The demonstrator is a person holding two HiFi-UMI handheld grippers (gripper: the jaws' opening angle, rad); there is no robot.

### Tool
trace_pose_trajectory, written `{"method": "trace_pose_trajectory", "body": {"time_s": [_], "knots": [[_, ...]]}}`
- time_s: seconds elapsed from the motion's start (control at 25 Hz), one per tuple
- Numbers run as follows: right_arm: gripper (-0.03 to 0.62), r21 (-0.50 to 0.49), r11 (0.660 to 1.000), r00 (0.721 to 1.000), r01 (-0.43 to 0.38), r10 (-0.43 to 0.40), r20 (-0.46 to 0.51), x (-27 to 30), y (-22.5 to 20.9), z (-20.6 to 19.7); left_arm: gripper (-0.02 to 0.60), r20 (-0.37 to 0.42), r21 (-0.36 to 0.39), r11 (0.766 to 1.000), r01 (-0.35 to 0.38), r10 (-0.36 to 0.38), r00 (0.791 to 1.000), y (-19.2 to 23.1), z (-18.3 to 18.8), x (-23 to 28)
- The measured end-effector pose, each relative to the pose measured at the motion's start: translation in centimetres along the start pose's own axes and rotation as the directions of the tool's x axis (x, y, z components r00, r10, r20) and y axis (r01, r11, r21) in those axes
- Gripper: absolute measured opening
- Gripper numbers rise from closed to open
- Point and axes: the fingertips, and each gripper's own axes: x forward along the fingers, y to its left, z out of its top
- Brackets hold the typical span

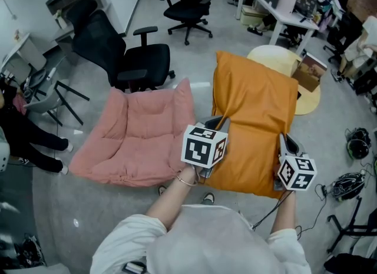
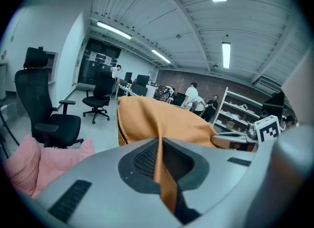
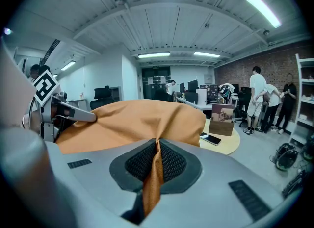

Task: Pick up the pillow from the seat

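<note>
The orange pillow [image 1: 253, 119] hangs lifted between my two grippers, to the right of the pink floor seat [image 1: 141, 131]. My left gripper [image 1: 219, 123] is shut on a fold of fabric at the pillow's left edge, and the right gripper [image 1: 283, 141] pinches its right edge. In the left gripper view the pillow [image 2: 162, 116] bulges ahead, with a strip of its cloth clamped in the left gripper [image 2: 159, 161]. The right gripper view shows the pillow [image 3: 137, 121] with a fold squeezed in the right gripper [image 3: 157, 161]. The pink seat [image 2: 39, 161] lies bare.
A black office chair [image 1: 126, 58] stands behind the pink seat. A low round yellow table [image 1: 297, 69] with a book sits behind the pillow. Cables and gear [image 1: 347, 181] lie on the floor at right. Desks, more chairs and several people fill the room's far side.
</note>
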Motion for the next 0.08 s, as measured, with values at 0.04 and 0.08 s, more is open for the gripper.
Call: {"method": "trace_pose_trajectory", "body": {"time_s": [0.04, 0.08], "knots": [[0.035, 0.001, 1.0, 1.0, 0.0, 0.0, -0.001, -0.02, 0.06, -0.07, 0.015, -0.001, 0.001, 1.0, 0.0, 0.0, 1.0, 0.02, -0.05, -0.03], [0.035, 0.002, 1.0, 1.0, 0.001, -0.001, -0.002, -0.05, 0.12, -0.14, 0.015, -0.003, 0.001, 1.0, 0.001, -0.001, 1.0, 0.04, -0.1, -0.07]]}}
